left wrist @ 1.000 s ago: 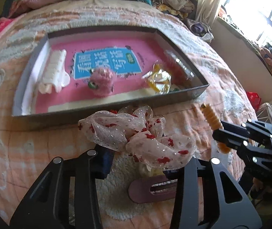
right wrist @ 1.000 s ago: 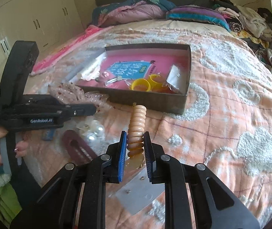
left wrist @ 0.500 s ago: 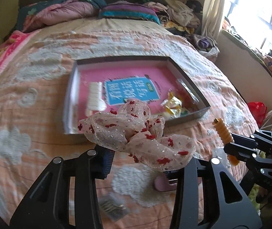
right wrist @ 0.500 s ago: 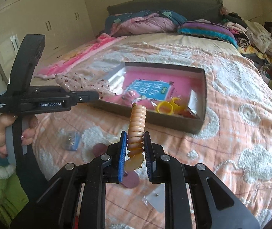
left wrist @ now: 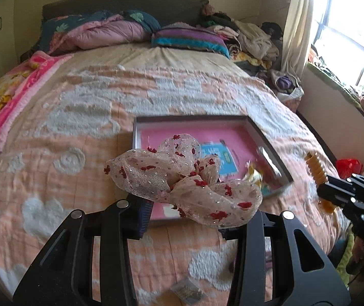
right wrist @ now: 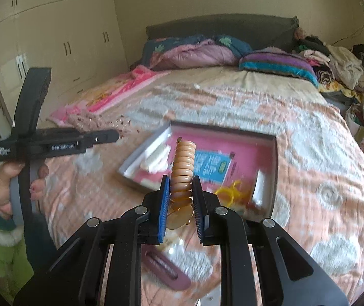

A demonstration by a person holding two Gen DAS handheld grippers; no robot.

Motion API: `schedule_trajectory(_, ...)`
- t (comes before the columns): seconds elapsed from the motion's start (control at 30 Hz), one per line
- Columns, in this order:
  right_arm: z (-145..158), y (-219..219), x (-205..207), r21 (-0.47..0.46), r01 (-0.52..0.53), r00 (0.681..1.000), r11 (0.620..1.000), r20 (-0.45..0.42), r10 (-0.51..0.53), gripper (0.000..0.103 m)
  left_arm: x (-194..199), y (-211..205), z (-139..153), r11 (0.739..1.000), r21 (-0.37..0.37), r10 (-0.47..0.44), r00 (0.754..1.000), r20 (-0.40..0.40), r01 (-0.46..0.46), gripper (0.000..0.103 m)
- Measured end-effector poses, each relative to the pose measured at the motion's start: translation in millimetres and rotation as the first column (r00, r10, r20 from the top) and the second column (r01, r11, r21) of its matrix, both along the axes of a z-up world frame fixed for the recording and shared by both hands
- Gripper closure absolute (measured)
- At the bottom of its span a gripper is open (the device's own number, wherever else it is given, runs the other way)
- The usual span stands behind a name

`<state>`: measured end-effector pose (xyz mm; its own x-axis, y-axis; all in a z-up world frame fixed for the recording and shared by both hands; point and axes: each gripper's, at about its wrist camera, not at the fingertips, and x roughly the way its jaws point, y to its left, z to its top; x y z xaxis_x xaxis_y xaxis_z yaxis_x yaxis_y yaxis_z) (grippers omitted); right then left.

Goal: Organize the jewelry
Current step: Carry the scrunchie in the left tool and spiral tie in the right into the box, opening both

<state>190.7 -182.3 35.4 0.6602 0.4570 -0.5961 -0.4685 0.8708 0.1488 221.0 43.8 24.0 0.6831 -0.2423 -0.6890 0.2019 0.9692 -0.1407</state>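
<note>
A: Left wrist view, left to right: pink blanket (left wrist: 8,97) at the bed's edge, then quilt (left wrist: 62,132), then the left gripper (left wrist: 184,209) at the bottom. What's in it?

B: Scrunchie (left wrist: 182,178), sheer with red specks. Jaws narrow, clamped on its lower folds, most of it bulging up over the fingertips. It hangs above the near edge of the tray (left wrist: 268,140).

A: Tray contents?

B: Pink liner, blue label (left wrist: 217,158), something yellow (left wrist: 253,176) at the right wall. Blurred, can't tell more. Far right, the right gripper (left wrist: 335,193) with the clip (left wrist: 315,169) sticking up out of it.

A: Right wrist view, same order.

B: Hand (right wrist: 3,191) in a green sleeve gripping the left gripper's handle, left gripper (right wrist: 105,136) pointing right, scrunchie (right wrist: 97,122) at its tip, blurred. Then tray (right wrist: 273,168) centre, white pieces (right wrist: 156,160) at its left wall, blue label (right wrist: 212,165), yellow rings (right wrist: 229,193) near the right wall.

A: Right gripper?

B: Right gripper (right wrist: 180,204) nearly closed on the clip (right wrist: 182,168), a ribbed tan one, upright, its lower part between the blue pads (right wrist: 164,204), upper part standing clear in front of the tray. Held above the quilt. A mauve clip (right wrist: 166,270) lies on the quilt below the jaws.
</note>
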Motion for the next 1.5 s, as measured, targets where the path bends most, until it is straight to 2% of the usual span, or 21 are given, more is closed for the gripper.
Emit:
schedule_trajectory(0.27,26.6,-13.5,28.9,0.020,0.050,0.997,0.999,0.057,-0.051,0.086,25.7,-18.6,12.2,1.000,-0.003,-0.029,0.999,0.033,0.029,0.071)
schedule_trajectory(0.53,29.9,-25.4,59.9,0.011,0.097,0.993,0.995,0.062,-0.098,0.086,52.9,-38.4,6.7,0.999,0.018,-0.045,0.999,0.029,0.044,0.071)
schedule_trajectory(0.77,5.8,-27.6,85.0,-0.017,0.124,0.992,0.992,0.009,-0.124,0.086,69.7,-49.4,-12.3,0.998,0.037,-0.048,0.999,-0.005,0.049,0.070)
schedule_trajectory(1.0,-34.5,-26.9,101.0,-0.045,0.162,0.983,0.986,-0.077,-0.165,0.086,83.8,-64.7,-47.7,0.996,0.049,-0.074,0.995,-0.075,0.077,0.070)
schedule_trajectory(1.1,-43.1,-29.9,98.2,-0.061,0.177,0.979,0.982,-0.089,-0.181,0.086,89.5,-76.0,-61.7,0.992,0.090,-0.078,0.991,-0.108,0.088,0.070)
schedule_trajectory(1.23,-56.7,-40.1,91.8,-0.075,0.184,0.975,0.980,-0.115,-0.192,0.086,95.9,-78.4,-72.9,0.991,0.103,-0.064,0.987,-0.148,0.079,0.070)
schedule_trajectory(1.33,-67.8,-40.0,89.9,-0.103,0.177,0.970,0.979,-0.153,-0.191,0.086,99.6,-74.6,-77.8,0.993,0.108,-0.020,0.985,-0.173,0.039,0.070)
schedule_trajectory(1.5,-64.2,-27.9,79.3,-0.136,0.124,0.982,0.983,-0.127,-0.141,0.086,101.0,-77.0,-80.7,0.991,0.131,0.027,0.982,-0.185,-0.002,0.070)
